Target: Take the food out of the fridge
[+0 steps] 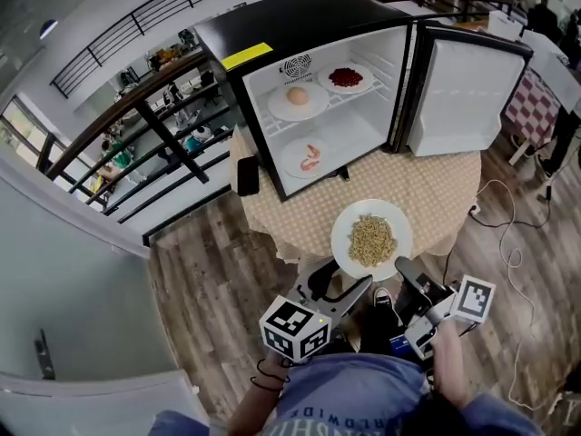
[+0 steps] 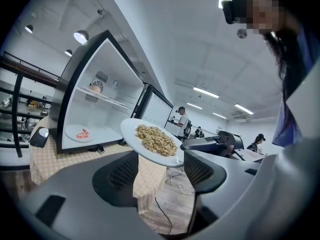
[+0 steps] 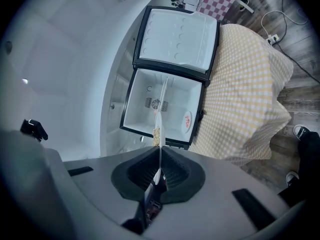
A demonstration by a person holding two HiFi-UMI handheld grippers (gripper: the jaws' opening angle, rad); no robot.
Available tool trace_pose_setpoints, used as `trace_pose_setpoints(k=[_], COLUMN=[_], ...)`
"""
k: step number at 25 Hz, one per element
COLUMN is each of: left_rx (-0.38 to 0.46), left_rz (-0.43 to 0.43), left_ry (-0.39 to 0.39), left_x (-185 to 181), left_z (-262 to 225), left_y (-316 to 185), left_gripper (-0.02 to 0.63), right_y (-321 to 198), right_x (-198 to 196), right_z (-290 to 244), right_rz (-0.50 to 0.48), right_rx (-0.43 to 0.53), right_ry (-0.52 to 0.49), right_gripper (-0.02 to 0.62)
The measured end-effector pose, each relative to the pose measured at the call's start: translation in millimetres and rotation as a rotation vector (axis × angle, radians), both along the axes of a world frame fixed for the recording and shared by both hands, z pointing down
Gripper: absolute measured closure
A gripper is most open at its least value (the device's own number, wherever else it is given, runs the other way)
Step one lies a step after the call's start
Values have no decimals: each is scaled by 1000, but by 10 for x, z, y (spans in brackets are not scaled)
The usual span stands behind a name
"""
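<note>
A white plate of pale pasta (image 1: 372, 239) hangs over the front edge of the checked table (image 1: 445, 189). My right gripper (image 1: 406, 269) is shut on its near rim; in the right gripper view the plate (image 3: 161, 119) stands edge-on between the closed jaws (image 3: 159, 171). My left gripper (image 1: 340, 284) is open just below and left of the plate, jaws wide apart (image 2: 160, 171), with the plate (image 2: 152, 144) just beyond them. The open black fridge (image 1: 309, 25) holds three plates: a round pale food (image 1: 298, 100), red food (image 1: 346, 78) and shrimp (image 1: 310, 158).
The fridge door (image 1: 463, 98) stands swung out to the right. A black flat object (image 1: 247, 175) lies on the table left of the fridge. Cables (image 1: 508, 234) run across the wooden floor at right. A railing (image 1: 145, 116) borders the left side.
</note>
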State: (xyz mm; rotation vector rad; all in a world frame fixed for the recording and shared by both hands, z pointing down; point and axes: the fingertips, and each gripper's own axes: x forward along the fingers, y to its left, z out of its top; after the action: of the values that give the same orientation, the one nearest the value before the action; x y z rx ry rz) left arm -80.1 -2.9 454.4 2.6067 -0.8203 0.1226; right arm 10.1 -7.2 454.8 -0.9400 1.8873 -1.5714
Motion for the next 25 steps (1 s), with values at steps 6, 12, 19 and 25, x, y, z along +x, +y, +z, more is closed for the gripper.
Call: trace_pose_setpoints(k=[6, 12, 19, 25], left_rx=[0, 7, 8, 1], left_rz=[30, 24, 18, 26], left_ry=[30, 43, 44, 38], left_x=[-92, -136, -95, 1], left_z=[-41, -101, -139, -115], left_y=[276, 420, 447, 474], left_gripper=[321, 321, 321, 321], right_y=[309, 444, 481, 529], right_x=[-86, -137, -83, -2], right_z=[-49, -131, -156, -132], right_rz=[25, 13, 18, 21], right_rx=[-13, -6, -7, -8], right_ry=[31, 42, 58, 46], right_gripper=[574, 574, 574, 574])
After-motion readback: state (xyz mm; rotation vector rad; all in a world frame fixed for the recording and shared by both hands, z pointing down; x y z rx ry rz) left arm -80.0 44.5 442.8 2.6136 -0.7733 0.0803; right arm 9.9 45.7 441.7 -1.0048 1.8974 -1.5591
